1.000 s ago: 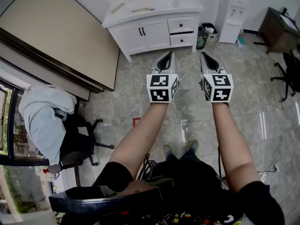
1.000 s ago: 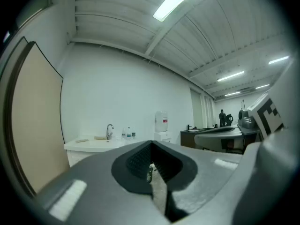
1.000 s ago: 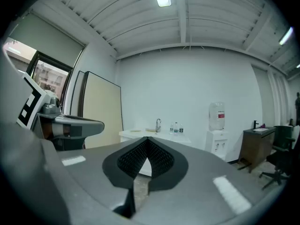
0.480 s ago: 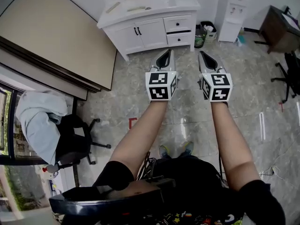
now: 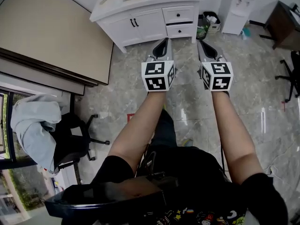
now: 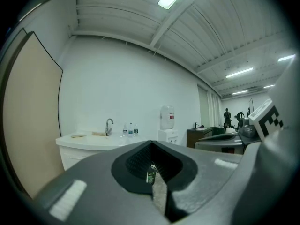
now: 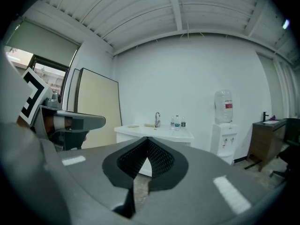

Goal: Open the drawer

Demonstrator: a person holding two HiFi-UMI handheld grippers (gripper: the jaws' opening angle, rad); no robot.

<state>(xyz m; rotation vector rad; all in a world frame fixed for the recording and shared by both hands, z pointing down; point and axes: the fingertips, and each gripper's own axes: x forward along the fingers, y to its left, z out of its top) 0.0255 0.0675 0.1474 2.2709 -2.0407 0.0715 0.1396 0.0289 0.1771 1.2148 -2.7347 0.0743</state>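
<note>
Both tongs are shut and empty right now. The left tongs (image 5: 164, 41) and right tongs (image 5: 201, 43) are each pinched tip to tip, and both gripper views show nothing caught between the jaws. They're held out side by side over the floor (image 5: 262, 78), pointing at the white cabinet (image 5: 140, 27), which is well apart from them, so nothing's been touched yet and the task hasn't really started. The drawers are stacked on the cabinet's right end: top drawer (image 5: 178, 14) and bottom drawer (image 5: 180, 31), with a dark strip between them that I can't quite read from here. That stack sits pretty much dead ahead, in line with the gap between the two tongs, so honestly either hand could take it and I can't call one nearer. The fronts run left to right across the view, so my guess is the pull comes straight back toward the person. Whichever tongs goes will need to open up first to grab a handle, and those look tiny.
</note>
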